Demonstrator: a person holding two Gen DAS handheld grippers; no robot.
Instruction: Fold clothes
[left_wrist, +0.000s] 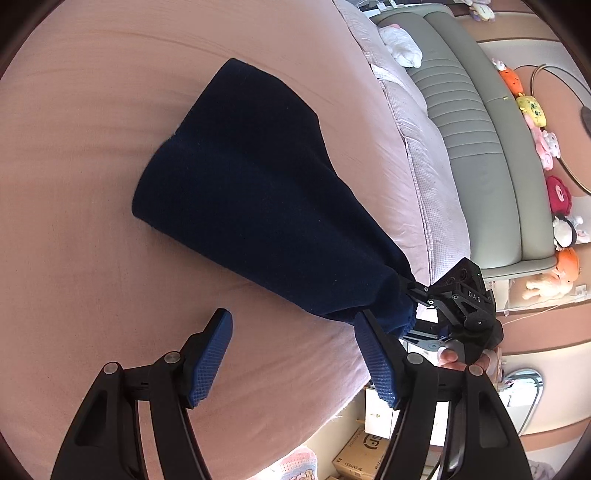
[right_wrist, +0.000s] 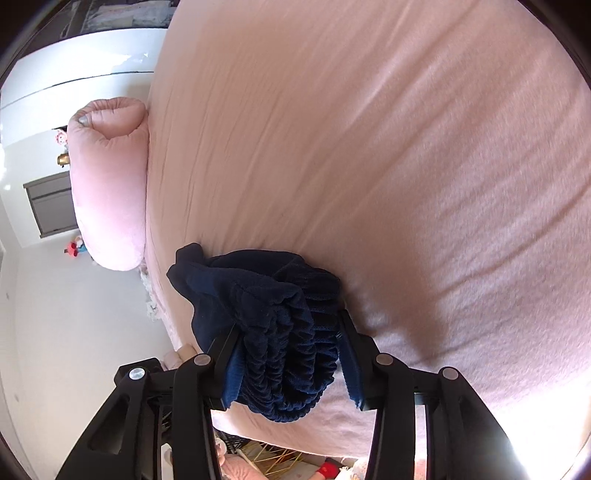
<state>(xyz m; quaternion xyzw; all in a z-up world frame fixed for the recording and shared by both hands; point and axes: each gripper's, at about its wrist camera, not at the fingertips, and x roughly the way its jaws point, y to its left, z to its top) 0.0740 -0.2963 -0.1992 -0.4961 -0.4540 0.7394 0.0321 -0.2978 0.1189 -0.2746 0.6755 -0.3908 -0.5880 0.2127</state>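
A dark navy garment (left_wrist: 251, 184) lies stretched across the pink bed sheet (left_wrist: 92, 184), its far end folded flat. Its gathered elastic end is bunched between the fingers of my right gripper (left_wrist: 410, 310), which is shut on it at the bed's edge. In the right wrist view the same ruffled navy bunch (right_wrist: 266, 295) fills the gap of the right gripper (right_wrist: 288, 328), with both pads pressed on it. My left gripper (left_wrist: 291, 321) stands open above the sheet beside the garment, nothing between its blue pads (left_wrist: 210, 358). A person's fingers (left_wrist: 454, 356) hold the right gripper.
A quilted cover (left_wrist: 417, 147) and a grey padded headboard (left_wrist: 469, 122) run along the bed's right side, with plush toys (left_wrist: 532, 110) beyond. A cardboard box (left_wrist: 362, 454) sits on the floor below the bed edge. A pink bolster (right_wrist: 107, 184) lies at the bed's left side.
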